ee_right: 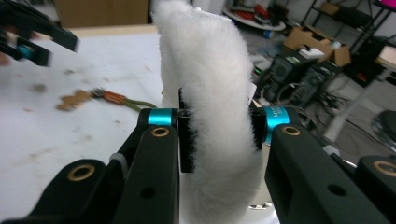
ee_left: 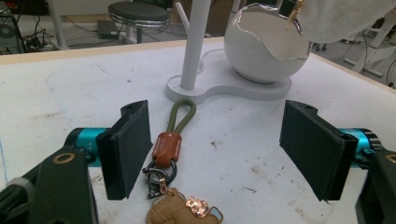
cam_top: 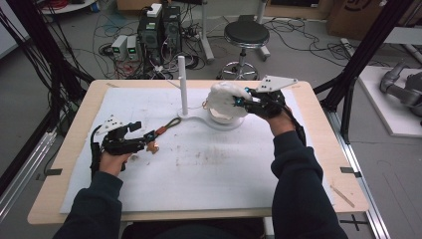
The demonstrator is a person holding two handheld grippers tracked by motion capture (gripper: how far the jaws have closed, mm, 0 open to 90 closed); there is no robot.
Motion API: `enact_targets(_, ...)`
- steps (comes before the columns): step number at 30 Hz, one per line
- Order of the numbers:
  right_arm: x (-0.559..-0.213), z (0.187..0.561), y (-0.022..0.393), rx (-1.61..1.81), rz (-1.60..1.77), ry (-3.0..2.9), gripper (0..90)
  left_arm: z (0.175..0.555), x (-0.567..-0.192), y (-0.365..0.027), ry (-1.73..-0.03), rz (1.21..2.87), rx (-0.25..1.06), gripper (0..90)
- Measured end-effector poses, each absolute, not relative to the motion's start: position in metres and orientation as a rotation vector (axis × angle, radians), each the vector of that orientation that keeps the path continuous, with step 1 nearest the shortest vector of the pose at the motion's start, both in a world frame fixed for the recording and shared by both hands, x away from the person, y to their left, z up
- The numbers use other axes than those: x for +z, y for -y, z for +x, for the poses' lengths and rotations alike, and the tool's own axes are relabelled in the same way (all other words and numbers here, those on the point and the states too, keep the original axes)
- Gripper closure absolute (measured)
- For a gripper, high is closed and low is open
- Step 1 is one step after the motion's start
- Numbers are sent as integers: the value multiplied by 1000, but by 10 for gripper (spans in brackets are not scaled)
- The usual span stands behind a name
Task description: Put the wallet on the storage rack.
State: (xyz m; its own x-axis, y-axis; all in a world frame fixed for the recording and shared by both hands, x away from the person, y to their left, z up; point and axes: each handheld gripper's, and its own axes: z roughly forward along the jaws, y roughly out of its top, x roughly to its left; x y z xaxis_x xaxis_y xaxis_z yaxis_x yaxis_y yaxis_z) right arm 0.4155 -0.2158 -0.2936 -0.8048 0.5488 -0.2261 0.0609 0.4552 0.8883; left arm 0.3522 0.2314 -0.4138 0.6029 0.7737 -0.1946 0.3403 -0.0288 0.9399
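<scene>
White fleece is what your right gripper [cam_top: 242, 102] has clenched between its jaws: a fluffy white cloth [ee_right: 210, 93], squeezed at its middle in the right gripper view and held up just above the white egg-shaped bowl [ee_left: 266, 46] near the far edge of the desk [cam_top: 308, 164]. Whether you are lifting the cloth out of the bowl or lowering it in I cannot tell from this moment; either way it hangs clear of the desk, its lower end at the bowl's jagged, silver-edged rim. Your left gripper [ee_left: 215, 144] has its jaws released and standing wide, one on each side of the keychain [ee_left: 169, 154] without pressing it. That keychain lies flat towards the left side of the desk, its olive cord loop [ee_left: 181, 114] pointing at the white stand [cam_top: 183, 84] whose base also carries the bowl, with its brown leather tab, metal rings and tan leather charm [ee_left: 180, 212] trailing back towards you. My judgement is that the keychain is not yet hung or stowed: nothing hangs on the stand's post, so picking it up is what is left for your left hand. As for writing, the leather tab bears a small embossed mark, and the teal collar on the right gripper carries white lettering, but both are too small or blurred to read.
</scene>
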Motion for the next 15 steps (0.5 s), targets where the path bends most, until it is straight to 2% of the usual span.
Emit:
enact_targets(9,-288,439,210,1201,492,-2207,744,352,-414,-232,-948,1618,447,248)
enact_targets(15,-296,454,205,1115,508,-2198,744,353,-414,-233,-948,1615,439,248)
